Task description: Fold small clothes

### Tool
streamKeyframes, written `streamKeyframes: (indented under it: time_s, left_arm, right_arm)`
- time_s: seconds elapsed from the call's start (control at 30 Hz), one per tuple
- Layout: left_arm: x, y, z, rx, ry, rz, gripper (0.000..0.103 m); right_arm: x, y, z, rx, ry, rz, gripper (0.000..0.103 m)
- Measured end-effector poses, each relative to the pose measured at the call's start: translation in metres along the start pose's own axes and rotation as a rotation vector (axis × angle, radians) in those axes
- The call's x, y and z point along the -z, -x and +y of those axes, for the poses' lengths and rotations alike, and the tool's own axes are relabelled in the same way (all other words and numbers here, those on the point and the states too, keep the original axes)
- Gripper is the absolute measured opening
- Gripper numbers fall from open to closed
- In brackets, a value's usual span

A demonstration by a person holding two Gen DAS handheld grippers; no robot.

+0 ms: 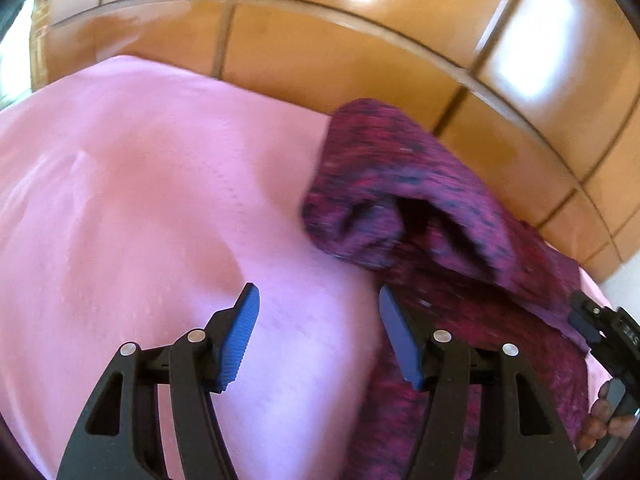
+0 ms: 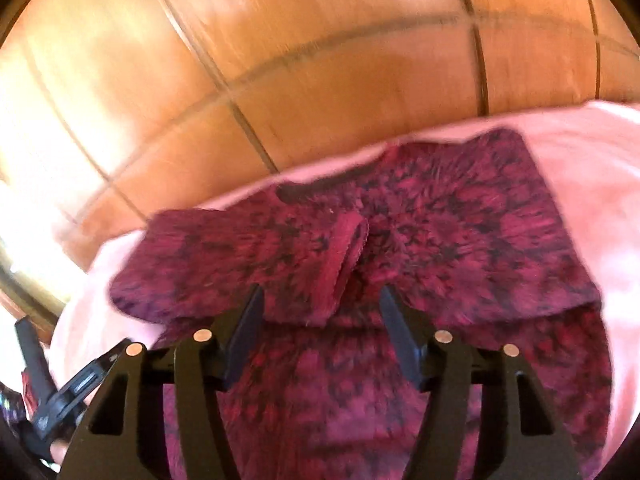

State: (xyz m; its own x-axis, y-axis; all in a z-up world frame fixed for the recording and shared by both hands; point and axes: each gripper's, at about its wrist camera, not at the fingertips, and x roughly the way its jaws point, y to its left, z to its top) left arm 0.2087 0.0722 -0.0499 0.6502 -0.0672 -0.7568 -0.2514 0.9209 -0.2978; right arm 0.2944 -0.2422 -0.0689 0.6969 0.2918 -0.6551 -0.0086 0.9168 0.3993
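Note:
A small knit garment, mottled magenta and dark, lies on a pink sheet. Its upper part is folded over the lower part, and a bulging fold stands up in the left wrist view. My left gripper is open above the sheet at the garment's left edge, its right finger over the cloth, with nothing between the pads. My right gripper hovers open over the middle of the garment. A raised ridge of cloth lies between its tips, and the pads do not press on it.
Orange-brown floor tiles lie beyond the sheet's far edge. The right gripper's black frame and a person's fingers show at the right rim of the left wrist view. The left gripper's frame shows at the lower left of the right wrist view.

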Motion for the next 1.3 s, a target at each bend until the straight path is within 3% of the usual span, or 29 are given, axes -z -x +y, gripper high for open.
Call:
streamKeyframes:
  time_s: [0.07,0.1,0.17,0.37,0.5,0.6,0.77,0.9,1.0,1.13,1.23,1.3]
  left_arm:
    - [-0.006,-0.007,0.005,-0.002,0.018,0.016,0.061]
    - [-0.01,-0.011,0.001,-0.008,0.017,0.016,0.061]
    - [-0.016,-0.017,-0.003,-0.025,0.008,0.015,0.061]
    - [-0.029,-0.037,-0.019,-0.034,-0.001,0.025,0.061]
    - [-0.029,-0.048,-0.026,-0.07,-0.023,0.039,0.061]
    - [-0.027,-0.051,-0.031,-0.086,-0.048,0.04,0.062]
    - [-0.023,-0.053,-0.036,-0.107,-0.091,0.049,0.061]
    - [-0.024,-0.049,-0.033,-0.084,-0.098,0.057,0.057]
    - [-0.021,-0.035,-0.028,-0.006,-0.095,0.053,0.056]
    - [-0.022,-0.001,-0.013,0.053,-0.089,-0.024,0.056]
    - [-0.037,0.01,-0.018,0.089,-0.114,-0.059,0.056]
    - [-0.048,0.015,-0.024,0.12,-0.122,-0.078,0.056]
  right_arm:
    - [-0.007,-0.022,0.003,0.013,-0.003,0.031,0.035]
    - [-0.008,-0.028,0.004,0.015,-0.001,0.038,0.032]
    - [-0.016,-0.027,0.013,0.031,0.038,0.029,0.01]
    - [-0.037,0.033,0.032,0.031,0.156,-0.146,0.009]
    - [-0.047,0.075,0.016,0.101,0.178,-0.282,0.009]
    - [-0.047,0.068,-0.016,0.168,0.134,-0.252,0.008]
    - [-0.023,0.005,-0.08,0.248,0.006,-0.054,0.008]
    - [-0.011,-0.001,-0.088,0.226,-0.026,-0.078,0.008]
    - [-0.014,-0.001,-0.084,0.234,-0.009,-0.082,0.008]
    - [-0.013,0.022,-0.083,0.212,0.013,-0.141,0.008]
    - [-0.01,0.012,-0.087,0.251,0.022,-0.086,0.009]
    - [-0.011,0.018,-0.084,0.267,0.034,-0.101,0.022]
